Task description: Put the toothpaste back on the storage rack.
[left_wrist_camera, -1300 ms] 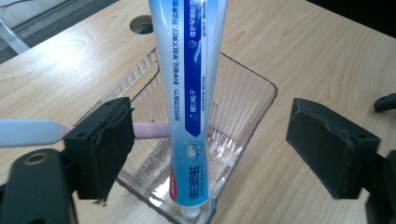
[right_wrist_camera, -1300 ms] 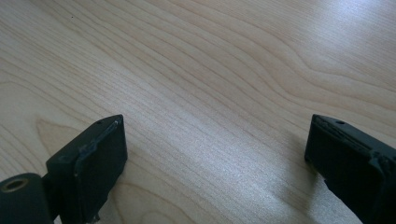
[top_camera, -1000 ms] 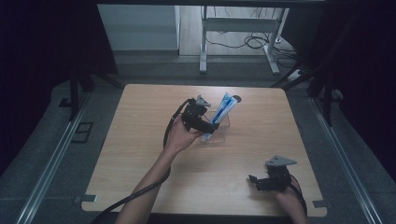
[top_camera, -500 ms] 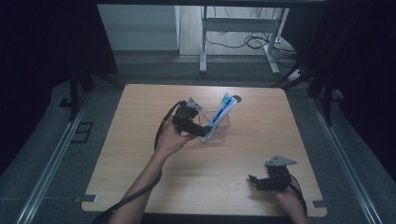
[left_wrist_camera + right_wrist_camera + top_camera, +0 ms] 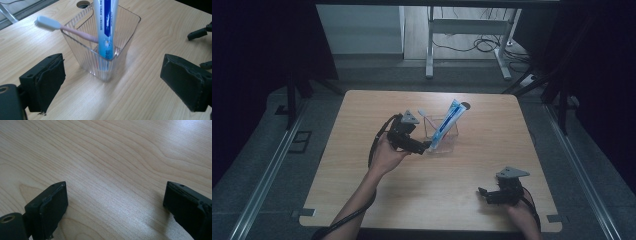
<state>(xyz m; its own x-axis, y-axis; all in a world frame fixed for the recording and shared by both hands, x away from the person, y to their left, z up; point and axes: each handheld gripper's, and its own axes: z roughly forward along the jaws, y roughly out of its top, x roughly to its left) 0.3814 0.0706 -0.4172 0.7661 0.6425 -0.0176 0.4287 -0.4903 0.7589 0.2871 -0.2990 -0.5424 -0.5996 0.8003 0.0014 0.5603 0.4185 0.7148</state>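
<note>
Toothpaste tube (image 5: 105, 27), blue and white, is seen standing tilted in a clear ribbed cup (image 5: 100, 62) near the middle of the wooden counter (image 5: 362, 200), its lower end inside the cup and its upper end leaning over the far rim. Small dark print is carried low on the tube, but it is too small to be read, and no brand can be made out. A pink toothbrush (image 5: 62, 27) with a white head is propped in the same cup, its head sticking out over the rim on the other side.

In the high view the left claw (image 5: 424, 147) is held just beside the cup, at its near left side, by the left hand (image 5: 384, 156), whose forearm reaches diagonally in from the bottom edge. In the left claw's own view the cup is framed between the two black pads (image 5: 51, 82), which stand wide on either side and touch nothing; the jaws have just been opening, and the left claw is released.

The right claw (image 5: 484, 195) is held low over the near right corner of the counter by the right hand (image 5: 519, 212), well apart from the cup. Its jaws are spread wide over bare wood, so it too is released.
</note>
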